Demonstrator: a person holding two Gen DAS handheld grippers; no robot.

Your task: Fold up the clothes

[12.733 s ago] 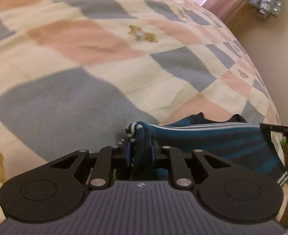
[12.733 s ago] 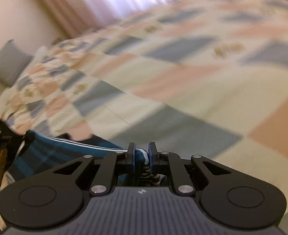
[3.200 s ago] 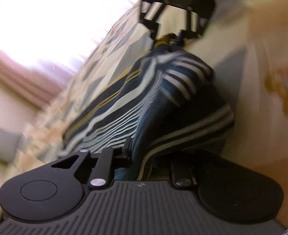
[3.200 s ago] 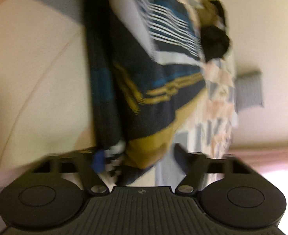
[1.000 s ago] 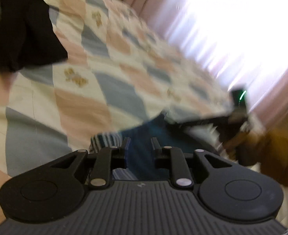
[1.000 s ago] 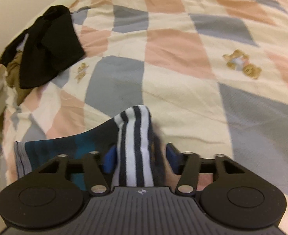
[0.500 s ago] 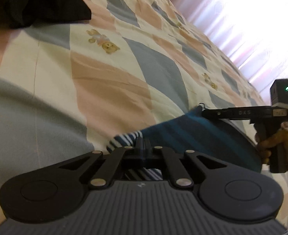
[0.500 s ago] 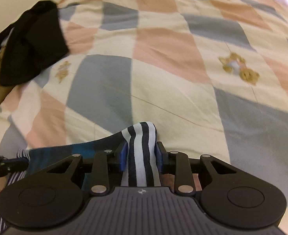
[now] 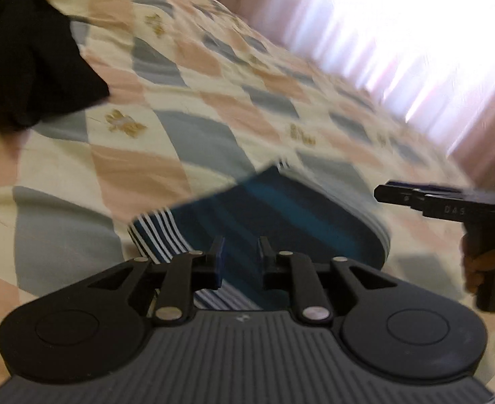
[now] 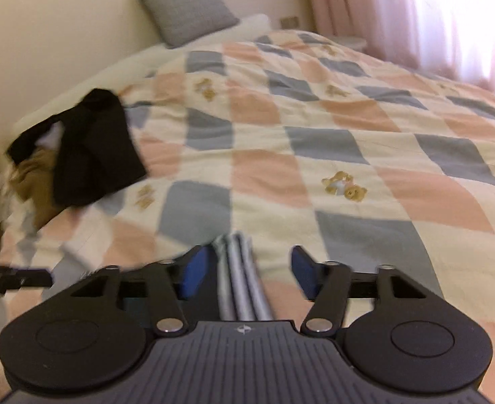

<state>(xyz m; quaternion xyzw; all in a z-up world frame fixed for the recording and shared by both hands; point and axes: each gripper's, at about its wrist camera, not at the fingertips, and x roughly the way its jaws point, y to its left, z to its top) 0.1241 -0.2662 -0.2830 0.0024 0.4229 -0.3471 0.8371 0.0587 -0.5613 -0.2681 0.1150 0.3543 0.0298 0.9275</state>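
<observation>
A folded blue, teal and white striped garment point(image 9: 274, 208) lies on the checked quilt point(image 9: 186, 134) near the bed's edge. My left gripper point(image 9: 240, 256) hovers over its near striped edge with the jaws apart and nothing between them. The right gripper shows in the left wrist view point(image 9: 412, 197), off the garment's right side. In the right wrist view my right gripper point(image 10: 247, 266) is wide open, with a striped fold of the garment point(image 10: 239, 276) lying loose between its blue pads point(image 10: 193, 269).
A pile of black clothes point(image 10: 92, 148) with a brown item point(image 10: 35, 178) lies at the bed's left edge. A grey pillow point(image 10: 186, 6) leans on the wall at the head. Bright pink curtains point(image 9: 399, 33) hang on the far side.
Both grippers were shut on the garment's corners half a second ago; both have opened and let go. The garment now rests folded on the quilt and both grippers have pulled back a little.
</observation>
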